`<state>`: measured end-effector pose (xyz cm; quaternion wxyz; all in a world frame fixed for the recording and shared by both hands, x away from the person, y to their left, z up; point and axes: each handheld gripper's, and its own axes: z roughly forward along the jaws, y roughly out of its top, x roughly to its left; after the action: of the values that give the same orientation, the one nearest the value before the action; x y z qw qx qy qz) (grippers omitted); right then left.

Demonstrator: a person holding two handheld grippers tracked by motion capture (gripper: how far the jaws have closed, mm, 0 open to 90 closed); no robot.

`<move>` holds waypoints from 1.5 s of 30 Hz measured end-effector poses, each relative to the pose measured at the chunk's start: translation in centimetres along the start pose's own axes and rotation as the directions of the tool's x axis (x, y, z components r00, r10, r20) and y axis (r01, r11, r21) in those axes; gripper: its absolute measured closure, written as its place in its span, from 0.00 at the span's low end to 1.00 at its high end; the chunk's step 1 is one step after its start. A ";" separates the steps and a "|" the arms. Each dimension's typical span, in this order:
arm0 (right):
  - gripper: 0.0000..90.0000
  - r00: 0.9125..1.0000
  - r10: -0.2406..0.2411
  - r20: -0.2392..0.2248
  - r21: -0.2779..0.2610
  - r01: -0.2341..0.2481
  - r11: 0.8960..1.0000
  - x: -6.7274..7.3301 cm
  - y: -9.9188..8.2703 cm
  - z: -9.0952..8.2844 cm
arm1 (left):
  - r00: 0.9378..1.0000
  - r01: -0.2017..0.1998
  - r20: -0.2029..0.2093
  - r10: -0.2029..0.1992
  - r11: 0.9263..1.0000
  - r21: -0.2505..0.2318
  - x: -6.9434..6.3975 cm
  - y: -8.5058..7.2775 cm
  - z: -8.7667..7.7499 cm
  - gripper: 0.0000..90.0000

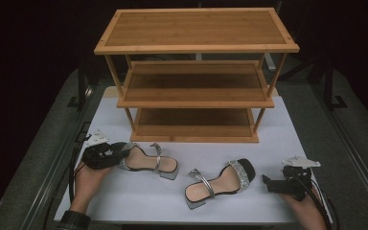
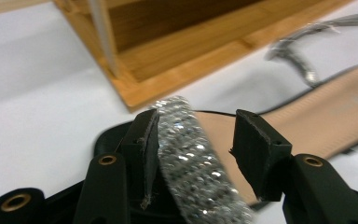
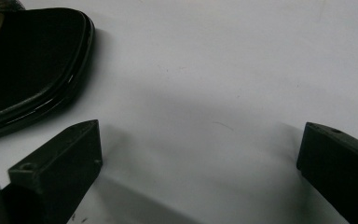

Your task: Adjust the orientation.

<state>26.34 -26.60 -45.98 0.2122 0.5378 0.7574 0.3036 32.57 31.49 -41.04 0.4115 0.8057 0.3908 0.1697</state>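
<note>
As left claw straddles sandal strap, unclamped

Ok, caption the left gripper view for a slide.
Left gripper open around a sandal's rhinestone strap, beside the wooden rack.

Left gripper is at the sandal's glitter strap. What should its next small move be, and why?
Probably close the left gripper on the strap. The strap lies between its fingers, against one and clear of the other, so nothing is gripped yet. The left sandal rests on the table, before the rack.
</note>
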 end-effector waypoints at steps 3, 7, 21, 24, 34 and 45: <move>0.00 1.000 0.001 0.001 -0.001 -0.001 1.000 0.0 0.0 0.0 | 0.999 -0.043 0.032 0.043 0.999 -0.008 -1.3 0.2 -0.5 0.55; 0.00 1.000 0.001 0.000 -0.002 -0.001 1.000 0.0 0.0 0.0 | 0.993 -0.075 0.087 0.078 0.997 -0.036 -3.2 0.5 -0.8 0.55; 0.00 1.000 0.000 0.001 -0.003 0.000 1.000 0.0 0.0 0.0 | 0.961 -0.138 0.230 0.151 0.988 -0.070 -7.6 0.3 -0.1 0.59; 0.00 1.000 0.000 0.000 -0.003 0.000 1.000 0.0 0.0 0.0 | 0.954 -0.148 0.252 0.160 0.987 -0.066 -8.2 0.3 0.6 0.62; 0.00 1.000 0.000 0.000 -0.003 0.000 1.000 0.0 0.0 0.0 | 0.941 -0.206 0.268 0.209 0.978 -0.041 -9.0 0.5 1.6 0.93; 0.00 1.000 0.000 0.001 -0.003 0.000 1.000 0.0 0.0 0.0 | 0.945 -0.205 0.256 0.204 0.978 -0.024 -8.3 -0.4 -0.8 0.95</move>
<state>26.30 -26.59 -45.99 0.2132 0.5376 0.7567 0.3047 26.64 25.71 -40.45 0.4376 0.8576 0.2488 0.1051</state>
